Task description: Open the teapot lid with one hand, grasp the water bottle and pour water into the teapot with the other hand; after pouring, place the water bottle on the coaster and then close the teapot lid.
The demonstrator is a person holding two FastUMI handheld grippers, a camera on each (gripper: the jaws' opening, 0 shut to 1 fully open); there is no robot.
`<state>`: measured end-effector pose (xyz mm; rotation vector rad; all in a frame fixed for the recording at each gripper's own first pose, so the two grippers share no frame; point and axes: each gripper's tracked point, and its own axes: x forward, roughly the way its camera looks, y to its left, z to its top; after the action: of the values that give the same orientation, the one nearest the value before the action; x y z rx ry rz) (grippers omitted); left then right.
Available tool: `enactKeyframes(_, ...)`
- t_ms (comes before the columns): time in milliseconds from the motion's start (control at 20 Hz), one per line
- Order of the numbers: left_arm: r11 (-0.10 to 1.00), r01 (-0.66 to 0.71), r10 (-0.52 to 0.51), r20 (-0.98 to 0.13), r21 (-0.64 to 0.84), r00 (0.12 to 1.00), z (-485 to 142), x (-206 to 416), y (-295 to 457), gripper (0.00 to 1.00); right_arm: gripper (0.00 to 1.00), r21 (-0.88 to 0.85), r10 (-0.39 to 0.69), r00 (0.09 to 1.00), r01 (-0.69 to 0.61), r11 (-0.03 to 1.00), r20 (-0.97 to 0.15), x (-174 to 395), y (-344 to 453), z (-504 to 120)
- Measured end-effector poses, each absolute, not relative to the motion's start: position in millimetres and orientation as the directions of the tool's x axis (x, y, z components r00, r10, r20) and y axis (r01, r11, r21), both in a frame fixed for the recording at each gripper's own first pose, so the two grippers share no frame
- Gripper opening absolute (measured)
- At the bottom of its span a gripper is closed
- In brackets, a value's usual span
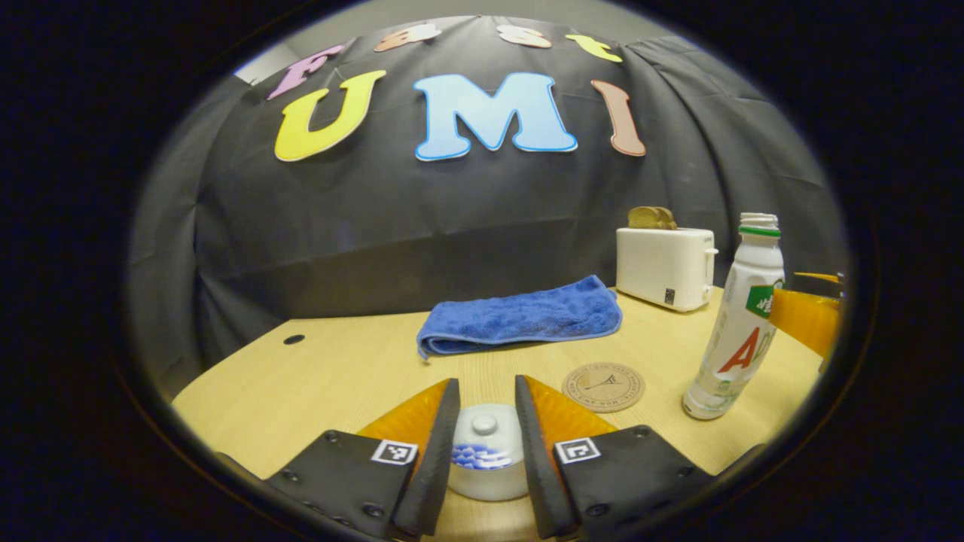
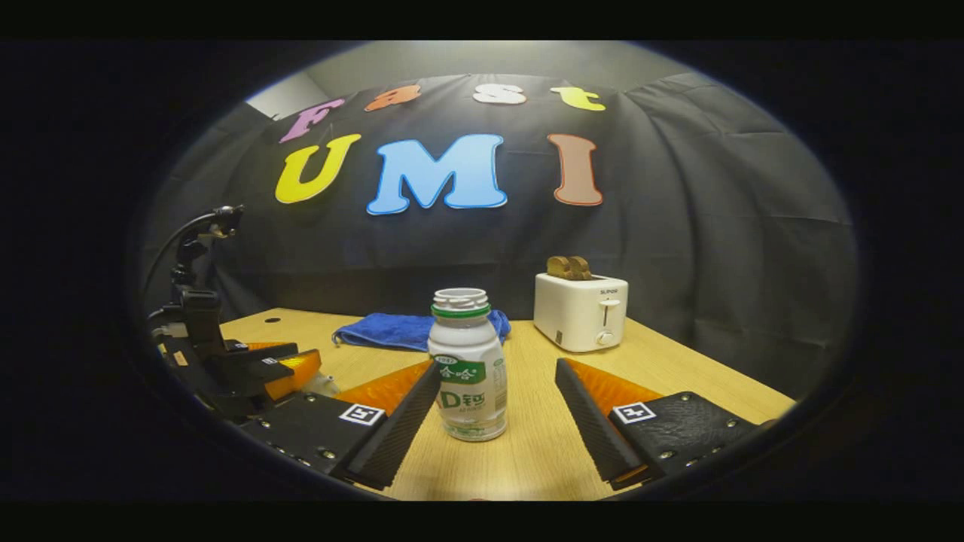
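Note:
A small white teapot (image 1: pixel 488 459) with a blue pattern and a knobbed lid (image 1: pixel 484 424) stands on the wooden table (image 1: pixel 316 391). My left gripper (image 1: pixel 486 382) is open, one finger on each side of the pot, and the knob sits untouched between them. To the right stands a white water bottle (image 1: pixel 738 324) with a green ring at its neck. A round cork coaster (image 1: pixel 603 386) lies between pot and bottle. In the right gripper view the bottle (image 2: pixel 467 369) stands upright between the fingers of my open right gripper (image 2: pixel 498 367), close to the left finger (image 2: pixel 407 421).
A folded blue towel (image 1: pixel 520 316) lies behind the teapot. A white toaster (image 1: pixel 665 267) holding bread stands at the back right. The left gripper (image 2: pixel 248 369) and its cable are at the left of the right gripper view. The right gripper (image 1: pixel 809 316) is beside the bottle.

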<state>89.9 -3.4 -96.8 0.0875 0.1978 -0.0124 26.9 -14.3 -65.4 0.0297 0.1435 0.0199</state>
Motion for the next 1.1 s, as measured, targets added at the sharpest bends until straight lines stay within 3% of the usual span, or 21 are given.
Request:
enactKeyframes(150, 0.997, 0.014, 0.001, -0.199, 0.074, 0.980, -95.4, 93.1, 0.6, 0.19, 0.94, 0.032, 0.020, 0.990, -0.015, 0.999, -0.139, 26.2, -15.2, -64.2)
enactKeyframes(400, 0.999, 0.026, -0.017, -0.192, 0.043, 0.981, -93.3, 90.8, 0.7, 0.17, 0.95, 0.037, 0.029, 0.989, -0.024, 0.999, -0.145, 27.6, -13.8, -67.9)
enactKeyframes(550, 0.999, 0.038, -0.039, -0.144, -0.006, 0.989, -76.4, 86.8, 3.2, 0.10, 0.94, 0.042, 0.037, 0.988, -0.031, 0.999, -0.151, 28.4, -12.4, -70.3)
enactKeyframes(750, 0.998, 0.028, -0.032, -0.083, -0.048, 0.996, -51.0, 79.8, 16.0, 0.10, 0.94, 0.036, 0.048, 0.987, -0.043, 0.998, -0.155, 29.4, -8.8, -71.8)
enactKeyframes(800, 0.998, 0.025, -0.029, -0.073, -0.058, 0.997, -46.3, 79.1, 20.7, 0.14, 0.94, 0.031, 0.053, 0.986, -0.049, 0.998, -0.156, 30.0, -7.1, -72.5)
enactKeyframes(1100, 0.998, -0.047, 0.046, -0.052, -0.032, 0.998, -38.0, 82.4, 73.3, 0.10, 0.95, 0.029, 0.073, 0.982, -0.069, 0.997, -0.175, 35.8, 1.9, -79.3)
